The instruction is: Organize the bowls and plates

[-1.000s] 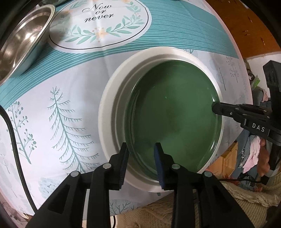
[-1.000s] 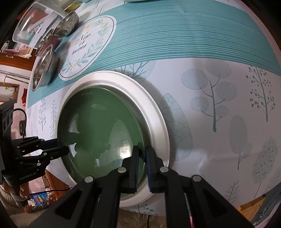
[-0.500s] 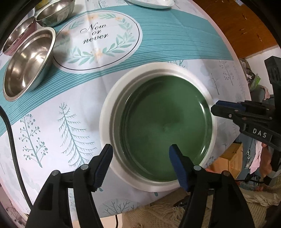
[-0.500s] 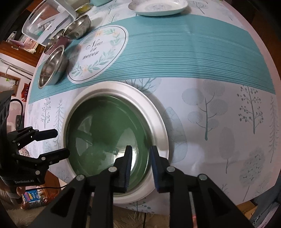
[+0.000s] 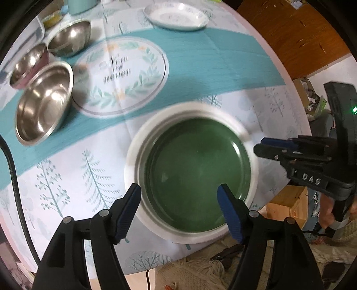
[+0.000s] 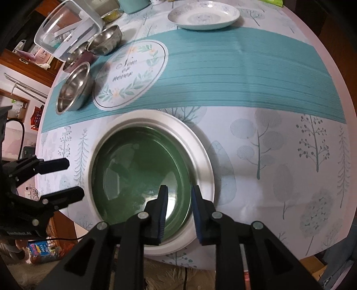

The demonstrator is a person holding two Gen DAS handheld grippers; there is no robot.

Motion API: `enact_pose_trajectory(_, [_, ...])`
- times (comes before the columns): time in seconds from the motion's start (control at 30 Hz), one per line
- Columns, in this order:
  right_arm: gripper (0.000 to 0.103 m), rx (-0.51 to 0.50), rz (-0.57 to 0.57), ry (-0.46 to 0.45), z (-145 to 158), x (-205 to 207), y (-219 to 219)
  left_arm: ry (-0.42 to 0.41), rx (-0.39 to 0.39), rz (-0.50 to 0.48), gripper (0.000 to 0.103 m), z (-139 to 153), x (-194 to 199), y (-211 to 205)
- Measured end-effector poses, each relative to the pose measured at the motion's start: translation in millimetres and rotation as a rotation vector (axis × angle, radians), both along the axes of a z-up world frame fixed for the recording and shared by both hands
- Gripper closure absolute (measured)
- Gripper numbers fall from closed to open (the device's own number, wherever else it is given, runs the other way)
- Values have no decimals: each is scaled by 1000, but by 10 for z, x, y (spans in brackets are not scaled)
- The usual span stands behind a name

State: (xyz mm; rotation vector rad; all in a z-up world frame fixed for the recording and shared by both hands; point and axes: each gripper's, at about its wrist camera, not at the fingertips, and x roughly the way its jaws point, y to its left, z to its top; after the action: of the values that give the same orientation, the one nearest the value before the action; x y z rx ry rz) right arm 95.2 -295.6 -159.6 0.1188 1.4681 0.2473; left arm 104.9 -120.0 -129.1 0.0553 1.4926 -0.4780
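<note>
Green plate [image 5: 196,171] sits nested in a white plate [image 5: 133,156] directly under both hand-held grippers, the pair lying at the near edge of the table [image 6: 279,178], whose cloth drops off just behind the stack. The left hand-held gripper [image 5: 179,198] hangs above the stack's near rim with its jaws spread wide, having just opened further; nothing is between them and the pads touch neither plate. The right hand-held gripper [image 6: 178,198] hovers over the opposite rim, jaws parted by a narrow gap, released, with the green plate's edge showing below the gap and untouched; these jaws too have just been opening.

Beyond the stack lies bare cloth: a teal band with a round wreath print [image 6: 131,75] crosses the table, and all the cloth to the right of the right hand-held gripper is open out to the table's curved edge. To the left of the print, three steel bowls [image 5: 44,102] stand in a close row, the nearest the largest, all well apart from the stack. Past them, a clear box [image 6: 67,29] sits near the far left edge. At the far edge, straight ahead, a patterned white dish [image 6: 203,16] rests alone. A black cable [image 5: 13,178] runs down the left side in the left wrist view.
</note>
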Motion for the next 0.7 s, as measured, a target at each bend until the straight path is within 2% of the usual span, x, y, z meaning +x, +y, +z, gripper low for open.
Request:
enact_pose_trajectory(0.13, [82,0,10,-33,120,39,-30,-57,-5,-6,28,278,132,-20])
enact_pose_trajectory(0.3, [82,-16,26,-86,317,184,-132,-143,3,0,28,639,424,-105])
enact_pose_trajectory(0.6, [81,-63,5,-237,867,786,-527,-266,37,2,25,1081,1082,-429])
enact_pose_trajectory(0.63, [80,-61,1,-253,929,850,-573,-277,43,2,24,1103,1153,-469])
enact_pose_trajectory(0.7, [65,-56,-12,-284,1049,1005,-668,-302,59,7,24,1134,1338,-565])
